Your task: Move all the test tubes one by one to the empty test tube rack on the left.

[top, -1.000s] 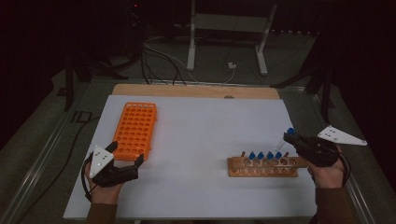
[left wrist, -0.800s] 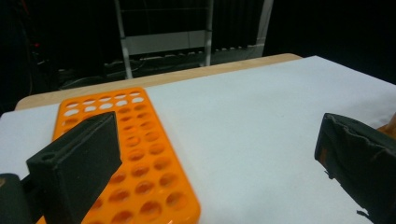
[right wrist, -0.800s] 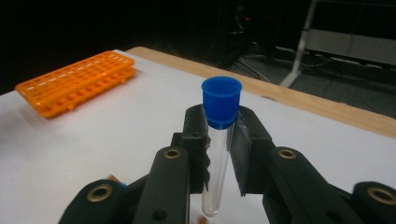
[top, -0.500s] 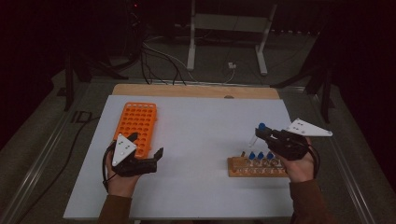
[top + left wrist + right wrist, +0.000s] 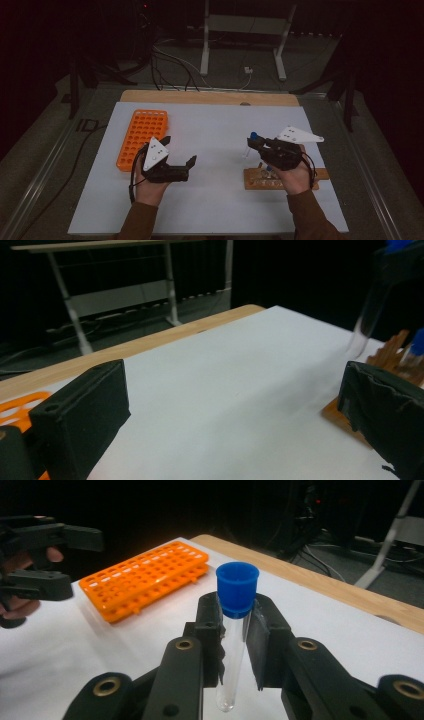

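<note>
The right gripper is clamped on a clear test tube with a blue cap, its 2 jaws pressing the glass just under the cap; the tube hangs upright, looks empty, and its rounded bottom is clear of the white table sheet. In the high view that tube sits at the tip of the right gripper, near the middle of the sheet and above and to the left of the wooden rack. The wooden rack lies on the sheet under the right hand; it carries blue-capped tubes, though the hand covers most of them and their count cannot be told. The orange rack rests flat at the left side of the sheet, and every well that shows is empty; in the right gripper view its grid of holes lies beyond the held tube. The left gripper hovers over the sheet just right of the orange rack with its jaws spread wide apart and nothing between them; in the left gripper view bare white sheet lies between the 2 black jaws.
</note>
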`<state>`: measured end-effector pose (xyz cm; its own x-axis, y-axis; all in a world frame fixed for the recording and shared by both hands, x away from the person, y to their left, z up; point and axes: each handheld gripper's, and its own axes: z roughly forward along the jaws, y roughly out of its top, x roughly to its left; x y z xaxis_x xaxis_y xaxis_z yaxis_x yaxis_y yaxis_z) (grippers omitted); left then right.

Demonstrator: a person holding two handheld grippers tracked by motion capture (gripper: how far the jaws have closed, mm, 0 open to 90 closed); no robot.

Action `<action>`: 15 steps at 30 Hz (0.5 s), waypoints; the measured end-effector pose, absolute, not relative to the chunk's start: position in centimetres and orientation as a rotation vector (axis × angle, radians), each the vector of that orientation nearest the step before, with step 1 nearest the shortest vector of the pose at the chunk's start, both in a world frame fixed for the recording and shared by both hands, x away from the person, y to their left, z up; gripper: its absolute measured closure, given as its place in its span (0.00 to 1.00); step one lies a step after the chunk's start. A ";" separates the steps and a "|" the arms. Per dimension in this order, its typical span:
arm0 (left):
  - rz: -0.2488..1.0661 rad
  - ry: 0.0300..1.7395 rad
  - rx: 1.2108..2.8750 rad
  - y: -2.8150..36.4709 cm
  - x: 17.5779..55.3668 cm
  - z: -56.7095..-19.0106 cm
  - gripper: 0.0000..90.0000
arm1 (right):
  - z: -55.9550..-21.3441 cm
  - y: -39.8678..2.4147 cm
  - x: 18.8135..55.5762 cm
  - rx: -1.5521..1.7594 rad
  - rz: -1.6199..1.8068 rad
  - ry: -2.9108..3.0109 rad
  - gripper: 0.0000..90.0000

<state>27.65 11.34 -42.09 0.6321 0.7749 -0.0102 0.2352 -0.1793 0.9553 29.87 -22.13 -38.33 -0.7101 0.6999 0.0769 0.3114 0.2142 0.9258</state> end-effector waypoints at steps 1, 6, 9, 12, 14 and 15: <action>0.591 0.820 1.728 11.0 27.7 -42.0 0.01 | -38.4 -21.8 29.9 0.935 1.496 2.139 0.86; 0.577 0.776 1.756 9.1 27.8 -41.7 0.03 | -38.5 -20.1 30.0 0.932 1.515 2.151 0.86; 0.573 0.748 1.785 7.9 27.8 -41.7 0.06 | -38.7 -18.6 30.1 0.920 1.516 2.173 0.86; 0.569 0.729 1.811 6.9 27.9 -41.8 0.08 | -38.9 -17.9 30.1 0.918 1.521 2.186 0.86; 0.560 0.725 1.821 6.4 27.9 -41.9 0.10 | -39.1 -17.5 30.1 0.917 1.524 2.196 0.86; 0.556 0.721 1.828 6.3 28.0 -41.9 0.19 | -39.3 -17.0 30.2 0.913 1.529 2.206 0.86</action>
<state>27.96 6.25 -41.92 0.7106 0.7024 0.0399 0.2171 -0.2729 0.9372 30.17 -17.04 -39.30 -0.7507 0.6524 0.1041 0.3264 0.2294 0.9170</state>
